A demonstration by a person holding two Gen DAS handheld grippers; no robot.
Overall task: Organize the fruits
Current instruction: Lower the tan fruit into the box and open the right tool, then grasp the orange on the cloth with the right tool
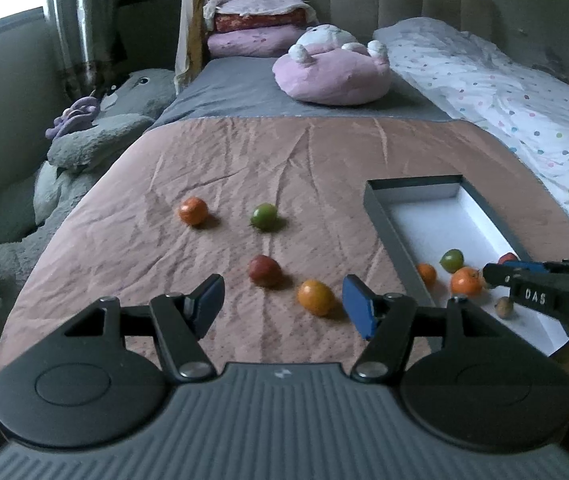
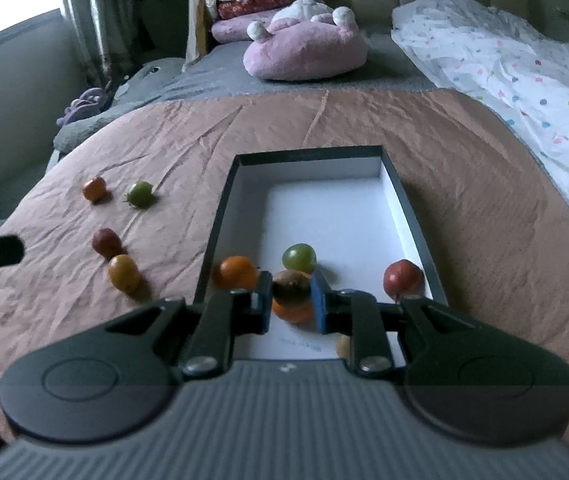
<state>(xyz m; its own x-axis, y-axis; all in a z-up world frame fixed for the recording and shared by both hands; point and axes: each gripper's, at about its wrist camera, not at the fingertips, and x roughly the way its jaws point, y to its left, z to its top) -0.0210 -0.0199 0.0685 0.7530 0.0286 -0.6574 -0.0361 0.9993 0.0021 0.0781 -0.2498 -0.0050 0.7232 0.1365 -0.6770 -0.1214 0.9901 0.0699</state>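
Inside box [image 2: 220, 216] walls, right claw [image 2: 291, 300] gripping brown fruit [image 2: 290, 289]

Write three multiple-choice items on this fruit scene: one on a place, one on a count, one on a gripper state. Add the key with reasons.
1. Where is the box relative to the loose fruits?
A. to their right
B. to their left
C. under them

2. How many fruits lie on the blanket outside the box?
A. two
B. four
C. six

3. What state is the left gripper in?
A. shut on a fruit
B. open
C. shut, empty

Key: 1 A, the box sits right of the loose fruits in both views. 2 B, two orange, one green and one red lie there. 3 B, its fingers stand wide apart with nothing between; the right gripper holds a dark fruit.
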